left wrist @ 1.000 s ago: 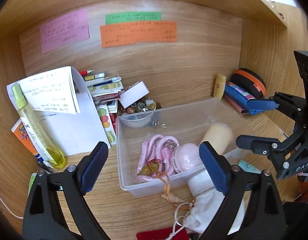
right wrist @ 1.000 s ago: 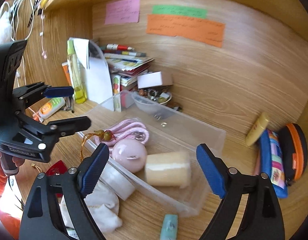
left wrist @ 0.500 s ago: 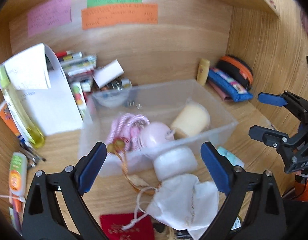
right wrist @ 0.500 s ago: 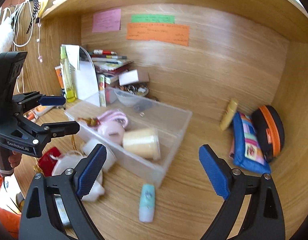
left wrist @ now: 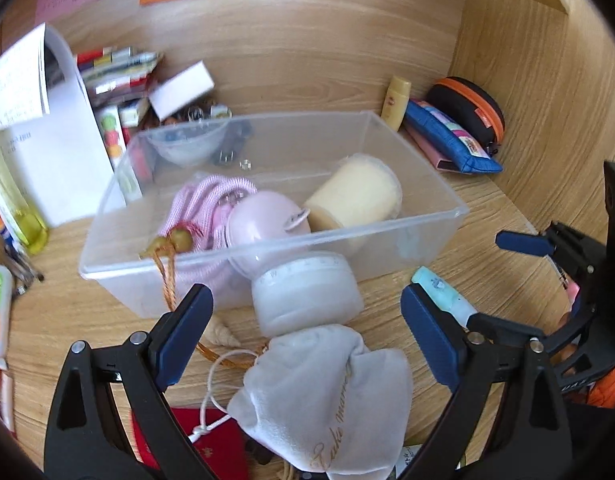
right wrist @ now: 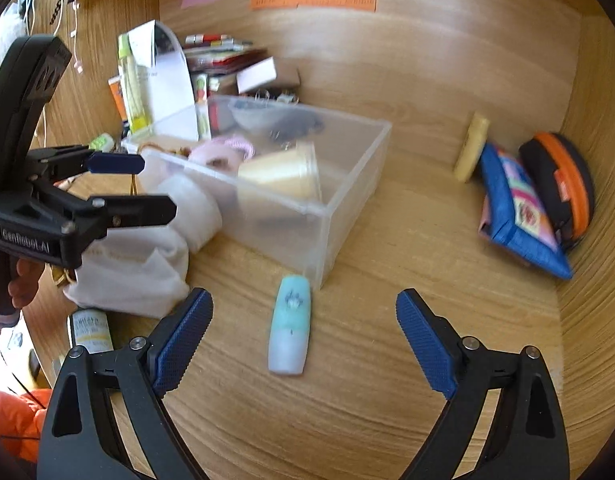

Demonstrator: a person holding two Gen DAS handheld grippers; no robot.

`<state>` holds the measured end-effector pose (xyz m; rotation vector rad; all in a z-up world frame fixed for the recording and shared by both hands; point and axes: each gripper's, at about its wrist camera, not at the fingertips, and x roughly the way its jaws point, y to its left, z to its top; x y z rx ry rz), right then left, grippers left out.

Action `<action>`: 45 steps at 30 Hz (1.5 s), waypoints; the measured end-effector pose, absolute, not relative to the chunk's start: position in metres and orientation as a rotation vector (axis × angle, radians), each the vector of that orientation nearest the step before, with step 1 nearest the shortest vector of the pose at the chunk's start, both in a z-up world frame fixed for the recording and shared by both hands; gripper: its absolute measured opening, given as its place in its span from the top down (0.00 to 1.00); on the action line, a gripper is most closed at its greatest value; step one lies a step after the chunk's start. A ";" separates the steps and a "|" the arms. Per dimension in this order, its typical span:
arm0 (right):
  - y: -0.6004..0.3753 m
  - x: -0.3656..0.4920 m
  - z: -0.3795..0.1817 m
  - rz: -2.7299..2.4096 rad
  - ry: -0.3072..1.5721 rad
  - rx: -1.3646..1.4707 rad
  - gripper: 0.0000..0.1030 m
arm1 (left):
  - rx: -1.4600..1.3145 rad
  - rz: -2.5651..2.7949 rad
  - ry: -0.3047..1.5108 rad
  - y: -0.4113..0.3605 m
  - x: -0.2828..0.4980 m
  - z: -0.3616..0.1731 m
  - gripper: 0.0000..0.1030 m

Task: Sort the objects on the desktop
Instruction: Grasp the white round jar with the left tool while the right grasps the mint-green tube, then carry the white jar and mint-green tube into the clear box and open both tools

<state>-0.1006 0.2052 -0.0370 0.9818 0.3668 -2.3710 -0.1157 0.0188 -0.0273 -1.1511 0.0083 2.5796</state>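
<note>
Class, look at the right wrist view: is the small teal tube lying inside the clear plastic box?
No. The teal tube lies on the wooden desk, outside the clear plastic box, near its front corner.

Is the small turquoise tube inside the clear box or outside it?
Outside. The turquoise tube lies flat on the wooden desk, near the clear box's corner.

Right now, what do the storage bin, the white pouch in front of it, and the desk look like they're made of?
Storage bin: clear, slightly frosted plastic; contents show through the walls.
White pouch: soft, velvety fabric, probably; it slumps, with a drawstring and gold script.
Desk: matte wood-grain finish; solid wood or laminate can't be told.
</note>
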 end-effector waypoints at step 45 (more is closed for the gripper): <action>0.199 -0.108 -0.065 -2.214 0.336 1.052 0.78 | -1.316 2.563 -0.132 0.033 -0.120 -0.042 0.37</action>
